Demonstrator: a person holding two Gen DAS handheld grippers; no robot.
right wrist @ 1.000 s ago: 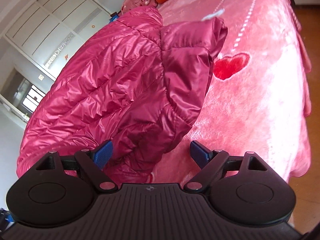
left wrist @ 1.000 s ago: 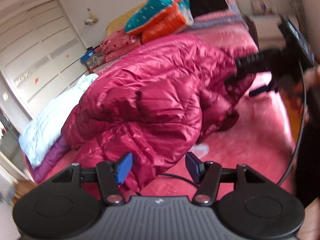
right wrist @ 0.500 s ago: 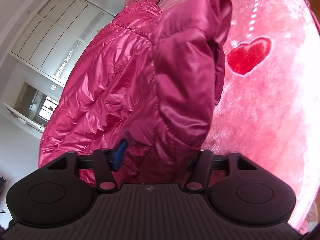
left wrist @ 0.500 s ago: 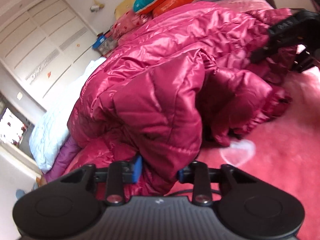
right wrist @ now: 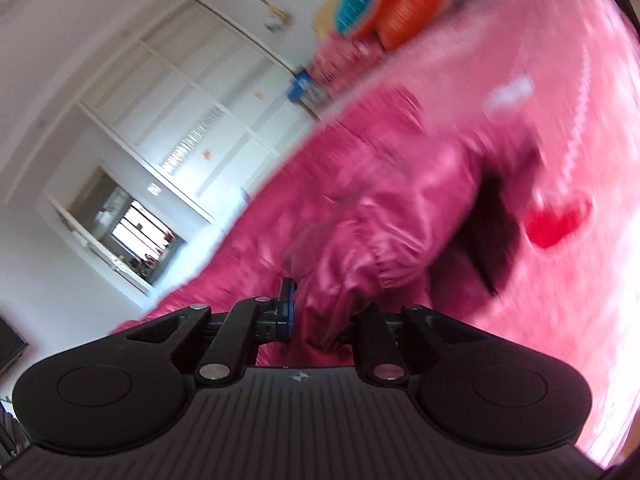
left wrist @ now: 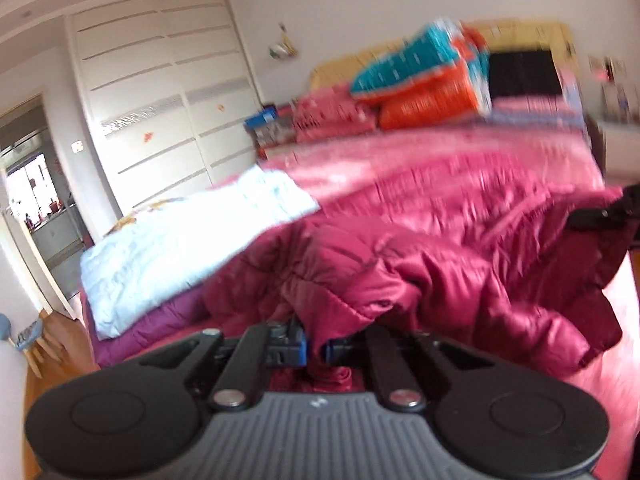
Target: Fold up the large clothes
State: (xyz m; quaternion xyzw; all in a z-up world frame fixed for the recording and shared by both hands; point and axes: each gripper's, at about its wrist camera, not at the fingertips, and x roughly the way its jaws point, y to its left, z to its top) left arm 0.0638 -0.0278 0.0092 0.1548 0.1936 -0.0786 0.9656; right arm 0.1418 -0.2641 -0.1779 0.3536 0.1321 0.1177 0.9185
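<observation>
A large shiny crimson puffer jacket [left wrist: 440, 248] lies across the pink bed. My left gripper [left wrist: 316, 350] is shut on a fold of its fabric at the near edge. My right gripper [right wrist: 316, 324] is shut on a gathered cuff or hem of the same jacket [right wrist: 372, 216]. The right gripper also shows as a dark shape at the right edge of the left wrist view [left wrist: 600, 216], at the jacket's far end. Both views are blurred by motion.
The pink bedspread [right wrist: 580, 128] with a red heart [right wrist: 556, 220] covers the bed. A pale blue quilt [left wrist: 180, 248] lies on the left side. Teal and orange pillows [left wrist: 424, 76] are stacked at the headboard. White wardrobe doors [left wrist: 160, 92] stand on the left.
Both grippers went from open to shut on the jacket's fabric. Both have since lifted and swung, and the jacket is pulled flatter and wider across the bed.
</observation>
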